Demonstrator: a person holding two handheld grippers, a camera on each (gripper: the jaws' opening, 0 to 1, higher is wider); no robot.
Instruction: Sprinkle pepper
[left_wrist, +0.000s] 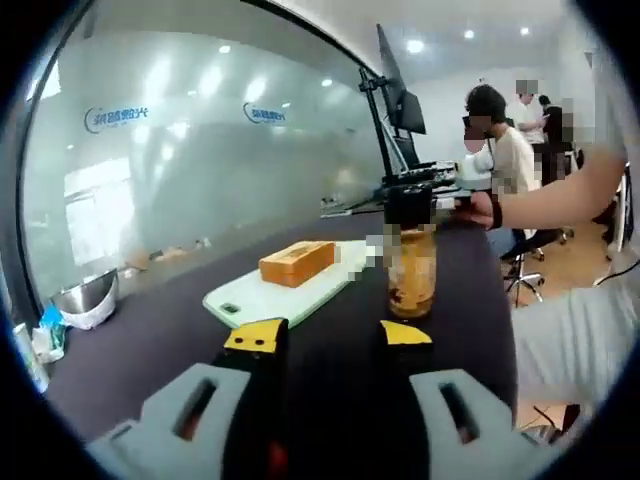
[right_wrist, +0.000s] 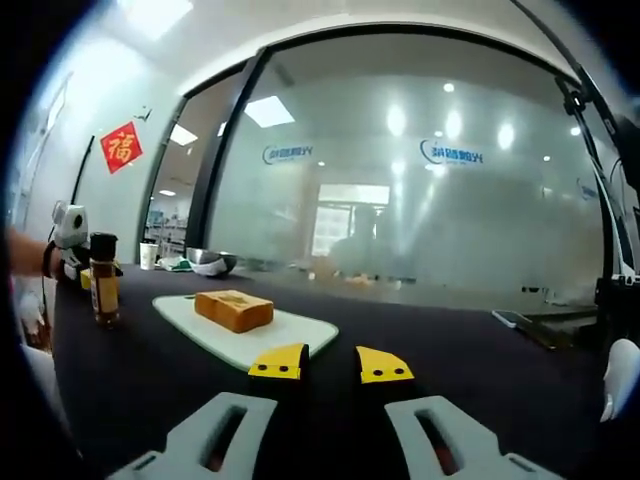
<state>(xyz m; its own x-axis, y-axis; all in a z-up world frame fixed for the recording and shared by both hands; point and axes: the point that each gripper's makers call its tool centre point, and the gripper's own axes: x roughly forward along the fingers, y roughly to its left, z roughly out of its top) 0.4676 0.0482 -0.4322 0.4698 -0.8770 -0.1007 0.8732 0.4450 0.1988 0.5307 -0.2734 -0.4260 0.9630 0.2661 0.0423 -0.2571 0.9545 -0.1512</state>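
The pepper jar, amber with a black cap, stands upright on the dark table just beyond my left gripper, which is open with nothing between its yellow-tipped jaws. A toast block lies on a pale cutting board left of the jar. In the right gripper view the toast and board lie straight ahead of my right gripper, open and empty. There the jar stands far left, well away from the jaws.
An arm with a dark wristband reaches in from the right behind the jar's cap. A steel bowl sits at the table's far left edge. Monitor stand and seated people are behind. A phone lies right.
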